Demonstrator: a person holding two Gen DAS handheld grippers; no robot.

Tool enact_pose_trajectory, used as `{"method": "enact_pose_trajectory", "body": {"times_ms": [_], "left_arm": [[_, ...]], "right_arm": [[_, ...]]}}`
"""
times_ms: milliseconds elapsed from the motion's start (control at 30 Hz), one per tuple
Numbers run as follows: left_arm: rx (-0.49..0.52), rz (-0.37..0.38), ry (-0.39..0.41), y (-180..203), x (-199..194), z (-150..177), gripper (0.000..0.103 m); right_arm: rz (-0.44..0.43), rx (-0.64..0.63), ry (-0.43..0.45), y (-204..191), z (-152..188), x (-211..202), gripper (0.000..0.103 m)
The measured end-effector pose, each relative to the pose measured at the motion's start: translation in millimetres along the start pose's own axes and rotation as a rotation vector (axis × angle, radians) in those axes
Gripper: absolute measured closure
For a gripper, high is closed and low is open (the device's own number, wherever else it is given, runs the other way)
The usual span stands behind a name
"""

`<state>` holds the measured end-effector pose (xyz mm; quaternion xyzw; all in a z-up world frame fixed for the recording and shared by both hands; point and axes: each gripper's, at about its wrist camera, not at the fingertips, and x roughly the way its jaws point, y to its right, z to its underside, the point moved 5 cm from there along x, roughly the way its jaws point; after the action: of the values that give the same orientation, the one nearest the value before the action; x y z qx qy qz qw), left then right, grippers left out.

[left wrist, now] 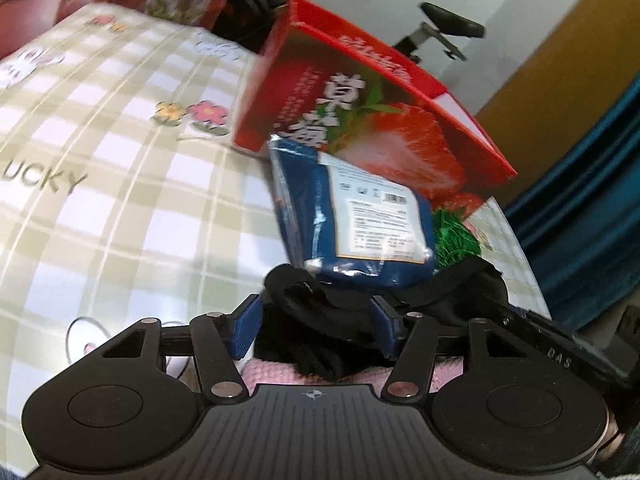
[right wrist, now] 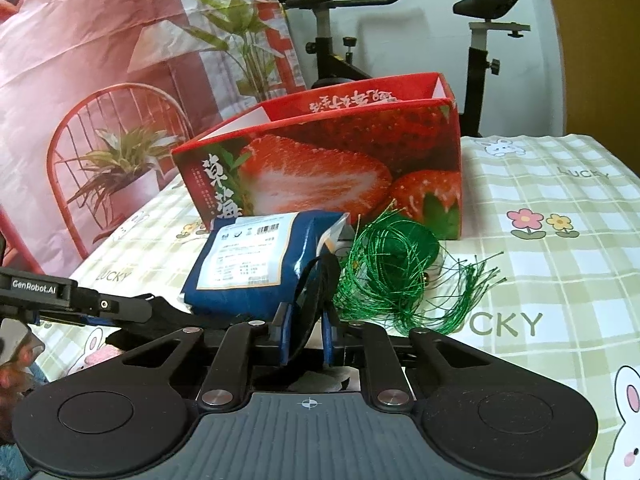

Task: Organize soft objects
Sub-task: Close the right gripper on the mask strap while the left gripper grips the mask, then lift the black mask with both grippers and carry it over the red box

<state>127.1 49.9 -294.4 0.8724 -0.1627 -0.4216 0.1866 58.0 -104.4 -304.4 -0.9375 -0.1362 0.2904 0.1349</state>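
Two "LUCKY" prints mark the checked tablecloth (right wrist: pixel 560 240) beside the strawberry box (right wrist: pixel 340 176).

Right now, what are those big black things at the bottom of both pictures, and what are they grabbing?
They are two hand-held grippers, pinching tools a person carries, each with its own camera. One picture looks along the left gripper, the other along the right gripper. Both pinch the same black cloth, one at each end. On the checked tablecloth stand a red strawberry box, a blue packet and a tangle of green string.
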Motion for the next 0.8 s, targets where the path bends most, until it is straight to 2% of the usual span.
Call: {"method": "enact_pose_trajectory", "body": {"times_ms": [100,167,233,300,400,567,800], "left_arm": [[-0.073,0.033,0.004,-8.8,-4.4,-0.7,0.043],[-0.088,0.052,0.01,-8.8,-5.0,-1.4,0.045],[-0.061,0.051,0.017,-3.7,-3.7,-2.1,0.058],[-0.034,0.039,0.026,-0.8,-2.7,-2.8,0.075],[-0.007,0.041,0.064,1.7,-6.8,-6.4,0.086],[0.091,0.045,0.154,18.6,-27.5,-19.8,0.089],[0.211,0.052,0.292,46.3,-62.2,-47.0,0.09]], "right_arm": [[-0.005,-0.005,-0.002,-0.8,0.4,0.4,0.089],[-0.009,-0.005,-0.004,-1.2,0.7,0.9,0.089],[-0.013,-0.01,-0.004,-2.6,0.7,1.3,0.089],[-0.015,-0.017,-0.001,-3.8,0.3,0.7,0.089],[-0.024,-0.019,0.006,-4.6,-2.1,-1.2,0.089],[-0.062,-0.053,0.058,-14.8,-16.2,-13.0,0.09],[-0.097,-0.101,0.159,-26.5,-53.6,-35.0,0.09]]}}
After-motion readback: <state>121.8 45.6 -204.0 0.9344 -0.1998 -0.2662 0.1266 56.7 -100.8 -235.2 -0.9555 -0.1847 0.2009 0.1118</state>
